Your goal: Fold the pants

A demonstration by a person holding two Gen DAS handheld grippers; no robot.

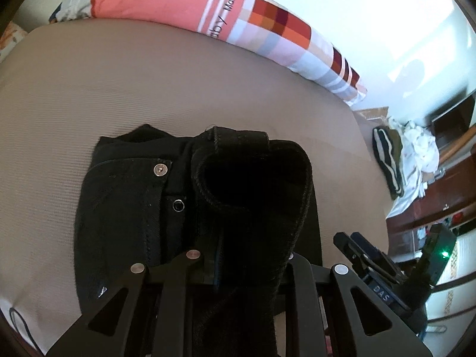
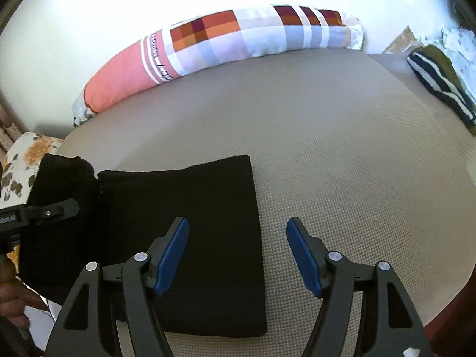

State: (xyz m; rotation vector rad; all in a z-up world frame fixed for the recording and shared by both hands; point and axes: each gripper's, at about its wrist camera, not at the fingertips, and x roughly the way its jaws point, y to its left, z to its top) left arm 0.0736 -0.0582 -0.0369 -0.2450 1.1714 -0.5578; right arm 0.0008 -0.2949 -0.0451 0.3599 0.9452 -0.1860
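Observation:
Black pants (image 1: 125, 208) lie on a beige bed (image 1: 119, 89), waist end with metal button toward the far side. My left gripper (image 1: 241, 255) is shut on a folded part of the pants (image 1: 267, 184), lifted and draped over its fingers, which are hidden. In the right wrist view the pants (image 2: 202, 223) lie flat as a folded rectangle, and the left gripper (image 2: 59, 208) shows at the left edge with the lifted cloth. My right gripper (image 2: 238, 250) is open and empty, its blue pads (image 2: 175, 253) above the pants' right edge.
A long pink and checkered pillow (image 1: 238, 23) lies along the far side of the bed by the wall. Striped and white clothes (image 2: 440, 77) are piled at the bed's right end. A floral cushion (image 2: 26, 163) sits at the left.

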